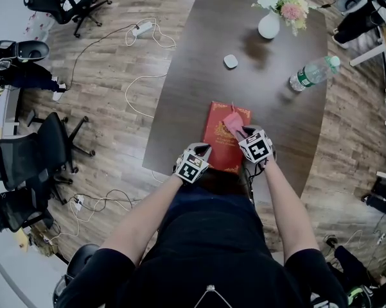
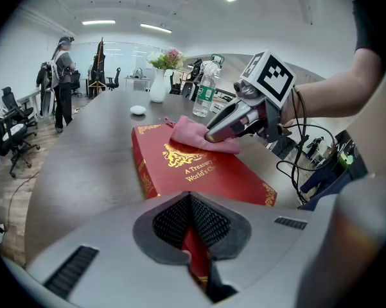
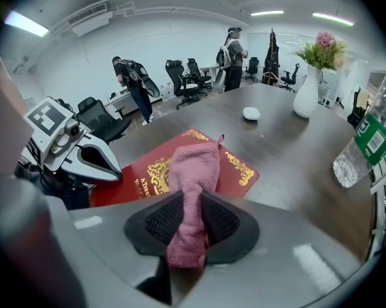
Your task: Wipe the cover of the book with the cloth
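A red book [image 1: 219,141] with gold lettering lies flat near the front edge of the dark table [image 1: 199,76]. A pink cloth [image 1: 233,122] rests on the cover's far right part, and my right gripper [image 1: 242,132] is shut on it. The right gripper view shows the cloth [image 3: 194,172] running out from between the jaws onto the book [image 3: 239,167]. My left gripper [image 1: 204,151] is shut on the book's near left edge; in its own view the red cover [image 2: 199,172] sits between the jaws. From there the right gripper [image 2: 213,133] presses the cloth [image 2: 194,135] down.
A white vase of flowers [image 1: 270,23], a small white puck [image 1: 230,61] and a lying water bottle [image 1: 311,74] sit farther back on the table. Office chairs [image 1: 42,149] and cables [image 1: 141,82] are on the floor to the left. People stand in the far background.
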A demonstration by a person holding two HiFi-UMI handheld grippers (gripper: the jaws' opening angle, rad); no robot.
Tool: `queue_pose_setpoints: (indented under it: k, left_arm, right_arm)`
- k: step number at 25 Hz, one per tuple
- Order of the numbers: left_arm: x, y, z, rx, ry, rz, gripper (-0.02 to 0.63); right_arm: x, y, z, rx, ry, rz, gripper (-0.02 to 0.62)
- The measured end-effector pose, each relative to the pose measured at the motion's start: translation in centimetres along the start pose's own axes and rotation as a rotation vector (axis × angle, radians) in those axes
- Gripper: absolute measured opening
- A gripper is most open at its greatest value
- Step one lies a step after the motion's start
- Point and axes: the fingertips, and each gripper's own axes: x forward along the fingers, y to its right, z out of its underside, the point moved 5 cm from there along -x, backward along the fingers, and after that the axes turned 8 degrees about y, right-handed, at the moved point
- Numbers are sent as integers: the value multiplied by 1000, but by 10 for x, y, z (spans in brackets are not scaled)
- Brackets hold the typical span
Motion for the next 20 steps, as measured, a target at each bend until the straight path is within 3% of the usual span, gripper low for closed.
queue_pose_setpoints:
  k: [10,20]
  left_arm:
    - [-4,1,-14,34,7,-8,-5]
    - [-2,-1,-12,5,-15,-11,-5]
  right_arm:
    - [-16,14,15,44,3,31,94]
    - [-21,11,22,100,-6,57,94]
